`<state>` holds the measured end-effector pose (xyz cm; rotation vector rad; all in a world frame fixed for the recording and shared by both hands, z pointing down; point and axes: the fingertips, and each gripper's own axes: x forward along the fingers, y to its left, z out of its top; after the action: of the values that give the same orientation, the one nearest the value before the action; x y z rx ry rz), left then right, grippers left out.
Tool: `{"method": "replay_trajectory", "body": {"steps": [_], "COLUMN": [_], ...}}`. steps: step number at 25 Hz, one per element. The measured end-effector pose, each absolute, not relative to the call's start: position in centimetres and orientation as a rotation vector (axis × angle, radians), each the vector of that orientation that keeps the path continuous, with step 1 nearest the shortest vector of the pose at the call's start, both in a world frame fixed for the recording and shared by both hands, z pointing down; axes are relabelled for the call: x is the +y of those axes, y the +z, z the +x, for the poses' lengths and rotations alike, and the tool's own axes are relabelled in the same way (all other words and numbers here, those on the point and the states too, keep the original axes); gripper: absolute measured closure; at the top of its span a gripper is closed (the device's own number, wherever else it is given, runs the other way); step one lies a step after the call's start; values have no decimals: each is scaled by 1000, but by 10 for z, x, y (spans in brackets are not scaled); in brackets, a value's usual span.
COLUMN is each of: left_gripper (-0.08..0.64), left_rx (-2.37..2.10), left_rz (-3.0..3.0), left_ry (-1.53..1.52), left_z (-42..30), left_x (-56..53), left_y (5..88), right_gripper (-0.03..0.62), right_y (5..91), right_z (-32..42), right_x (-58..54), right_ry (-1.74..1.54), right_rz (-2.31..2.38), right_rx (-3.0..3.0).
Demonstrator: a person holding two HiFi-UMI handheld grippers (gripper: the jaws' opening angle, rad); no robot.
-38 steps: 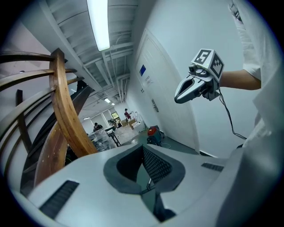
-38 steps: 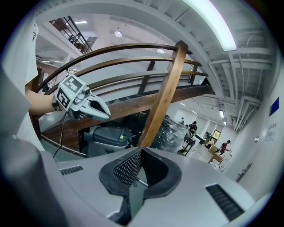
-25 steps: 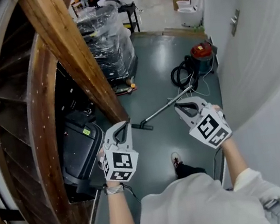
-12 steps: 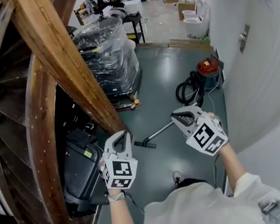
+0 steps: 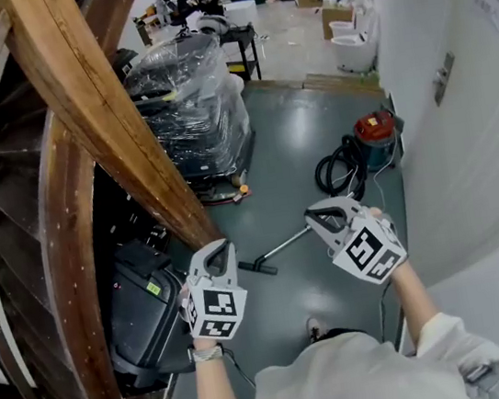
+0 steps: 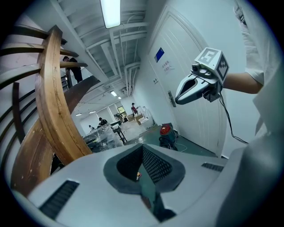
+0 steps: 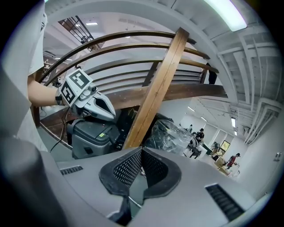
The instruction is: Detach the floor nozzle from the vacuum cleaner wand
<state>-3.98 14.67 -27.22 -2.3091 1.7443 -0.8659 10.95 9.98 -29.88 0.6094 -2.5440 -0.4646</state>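
Both pairs of jaws are closed on nothing: left gripper (image 5: 221, 245) close by the wooden beam (image 5: 117, 121), right gripper (image 5: 314, 218) farther out. The floor nozzle (image 5: 258, 266) lies near the beam's foot, on its wand (image 5: 286, 245).

Bare grey floor (image 5: 291, 132) is lying open on both sides of the vacuum wand (image 5: 286, 245). Left of the wand, a slanting wooden stair beam (image 5: 117, 121) and a black machine (image 5: 144, 303) are crowding the approach, a wrapped pallet (image 5: 190, 110) standing beyond. A white wall (image 5: 473, 142) is hemming in its right, a red canister (image 5: 376, 133) and coiled hose (image 5: 332, 172) blocking its far end.
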Motion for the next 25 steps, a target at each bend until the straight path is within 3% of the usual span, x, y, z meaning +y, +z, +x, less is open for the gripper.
{"method": "replay_trajectory", "body": {"steps": [25], "left_gripper": [560], "left_rx": [1862], "left_rz": [-2291], "left_ry": [-904], "left_z": [-19], "left_x": [63], "left_y": [-253], "right_gripper": [565], "right_y": [-271], "right_z": [132], "right_x": [-4], "right_ry": [-520], "right_rz": [553], "right_rx": [-2499]}}
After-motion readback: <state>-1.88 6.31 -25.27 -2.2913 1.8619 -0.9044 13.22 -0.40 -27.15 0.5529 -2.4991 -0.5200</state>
